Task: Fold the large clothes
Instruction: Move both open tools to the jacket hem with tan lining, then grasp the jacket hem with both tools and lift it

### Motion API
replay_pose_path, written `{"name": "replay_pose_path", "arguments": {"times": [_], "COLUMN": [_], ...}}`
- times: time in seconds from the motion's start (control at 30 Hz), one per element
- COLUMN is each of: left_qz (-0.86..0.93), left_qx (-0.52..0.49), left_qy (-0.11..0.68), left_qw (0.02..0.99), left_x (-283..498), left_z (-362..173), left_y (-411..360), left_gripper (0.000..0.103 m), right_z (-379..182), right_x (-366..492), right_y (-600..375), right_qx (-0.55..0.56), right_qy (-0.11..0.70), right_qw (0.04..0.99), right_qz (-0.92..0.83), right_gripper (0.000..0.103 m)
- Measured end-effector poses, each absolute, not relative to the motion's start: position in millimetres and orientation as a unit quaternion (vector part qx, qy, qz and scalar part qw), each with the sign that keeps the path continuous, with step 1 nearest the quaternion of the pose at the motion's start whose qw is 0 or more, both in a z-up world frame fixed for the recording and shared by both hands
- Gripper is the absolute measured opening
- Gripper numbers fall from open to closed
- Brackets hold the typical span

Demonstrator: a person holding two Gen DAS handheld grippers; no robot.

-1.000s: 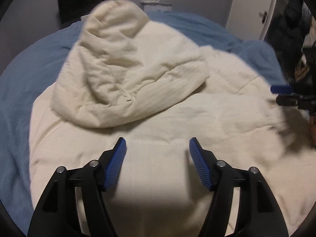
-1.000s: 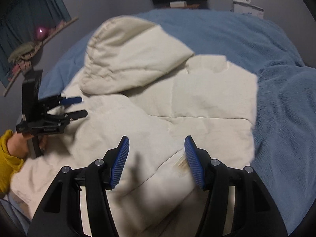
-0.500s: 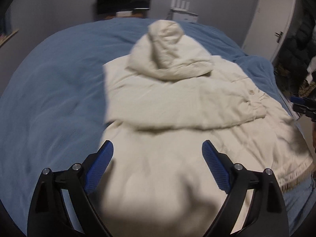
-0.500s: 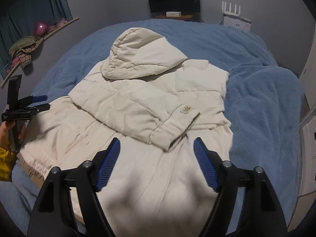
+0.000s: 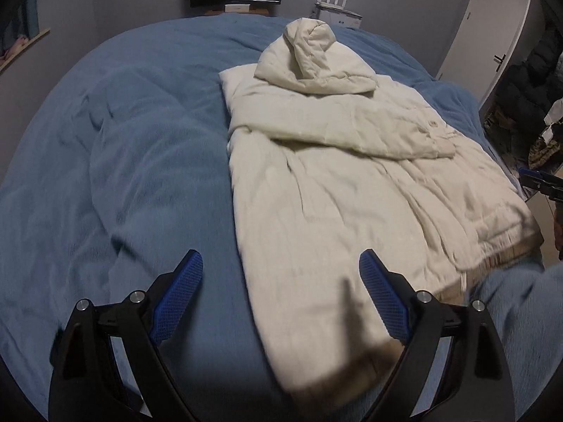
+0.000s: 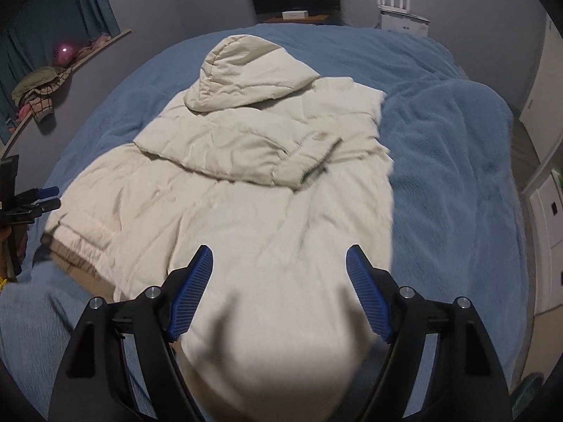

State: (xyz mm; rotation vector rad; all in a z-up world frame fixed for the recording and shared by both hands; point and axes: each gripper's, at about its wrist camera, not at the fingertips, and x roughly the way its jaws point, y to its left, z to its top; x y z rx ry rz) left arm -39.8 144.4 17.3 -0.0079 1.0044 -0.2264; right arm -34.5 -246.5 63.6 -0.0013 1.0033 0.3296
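Both tools — left tool point(image 5: 280, 303) and right tool point(image 6: 279, 290) — hover with jaws apart, just widened, nothing between them, above the cream hooded jacket point(image 6: 246, 176) lying flat on the blue bed point(image 5: 123, 147), one sleeve folded across its chest

1 jacket point(image 5: 352, 190); 1 blanket point(image 5: 140, 176); 2 tools: left tool point(image 5: 281, 302), right tool point(image 6: 279, 292)
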Motion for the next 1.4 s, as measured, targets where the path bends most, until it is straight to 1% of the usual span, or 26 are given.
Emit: {"name": "replay_pose_path", "arguments": {"times": [0.1, 0.27, 0.33, 0.4, 0.63, 0.67, 0.7, 0.77, 0.8, 0.83, 0.97, 1.0, 1.03, 1.07, 1.1, 1.13, 1.23, 1.4], "left_qz": [-0.102, -0.113, -0.122, -0.136, -0.153, -0.159, -0.164, -0.171, -0.175, -0.178, -0.184, -0.185, -0.185, -0.184, -0.188, -0.193, -0.197, -0.203], "left_qx": [0.0, -0.026, -0.031, -0.045, -0.056, -0.064, -0.069, -0.072, -0.074, -0.076, -0.08, -0.084, -0.091, -0.098, -0.115, -0.124, -0.126, -0.111], "left_qy": [0.482, 0.491, 0.492, 0.496, 0.501, 0.503, 0.503, 0.502, 0.502, 0.502, 0.503, 0.501, 0.497, 0.492, 0.483, 0.479, 0.464, 0.43], "left_qw": [0.87, 0.863, 0.861, 0.856, 0.85, 0.847, 0.845, 0.844, 0.844, 0.843, 0.841, 0.841, 0.843, 0.845, 0.847, 0.847, 0.854, 0.873], "left_x": [-54.3, -64.5, -67.6, -71.0, -82.6, -84.2, -84.9, -86.6, -87.0, -87.3, -81.6, -80.0, -79.0, -78.5, -78.2, -77.4, -74.4, -55.1], "left_z": [10.7, 2.0, 3.3, 3.6, 2.4, 1.6, 1.4, 2.3, 2.5, 2.6, -3.7, -3.9, -3.1, -1.1, 2.5, 5.0, 14.5, 46.6], "left_y": [144.4, 148.8, 149.3, 150.2, 152.1, 153.0, 153.7, 152.6, 152.1, 151.2, 146.2, 146.9, 149.2, 152.4, 158.4, 162.3, 165.8, 163.4], "left_gripper": [0.084, 0.075, 0.068, 0.064, 0.059, 0.059, 0.058, 0.056, 0.052, 0.051, 0.05, 0.045, 0.028, 0.021, 0.016, 0.014, 0.013, 0.012], "right_z": [60.9, 51.5, 48.0, 43.0, 28.0, 28.7, 29.0, 28.5, 27.9, 26.3, 14.0, 14.3, 17.4, 23.0, 29.7, 36.1, 53.2, 80.8], "right_x": [-51.7, -74.2, -81.7, -87.1, -106.5, -108.2, -110.9, -114.4, -114.4, -112.9, -101.1, -98.2, -97.6, -98.3, -99.4, -100.1, -98.8, -81.5], "right_y": [-258.1, -277.7, -283.0, -287.4, -289.0, -288.3, -286.4, -283.0, -282.1, -282.5, -283.9, -283.4, -281.7, -278.5, -275.5, -273.9, -270.8, -264.2], "right_qx": [0.005, 0.019, 0.029, 0.046, 0.083, 0.086, 0.091, 0.086, 0.085, 0.088, 0.117, 0.121, 0.117, 0.104, 0.09, 0.079, 0.061, 0.048], "right_qy": [0.485, 0.5, 0.505, 0.513, 0.532, 0.531, 0.53, 0.53, 0.53, 0.531, 0.533, 0.526, 0.516, 0.503, 0.491, 0.48, 0.456, 0.428], "right_qw": [0.862, 0.856, 0.853, 0.846, 0.828, 0.828, 0.825, 0.825, 0.825, 0.824, 0.818, 0.823, 0.83, 0.84, 0.848, 0.855, 0.869, 0.883], "right_qz": [0.145, 0.128, 0.128, 0.136, 0.155, 0.16, 0.172, 0.176, 0.176, 0.177, 0.18, 0.179, 0.178, 0.178, 0.178, 0.179, 0.181, 0.189], "right_gripper": [0.075, 0.075, 0.075, 0.075, 0.073, 0.069, 0.057, 0.056, 0.056, 0.056, 0.056, 0.052, 0.036, 0.031, 0.022, 0.018, 0.014, 0.012]}}
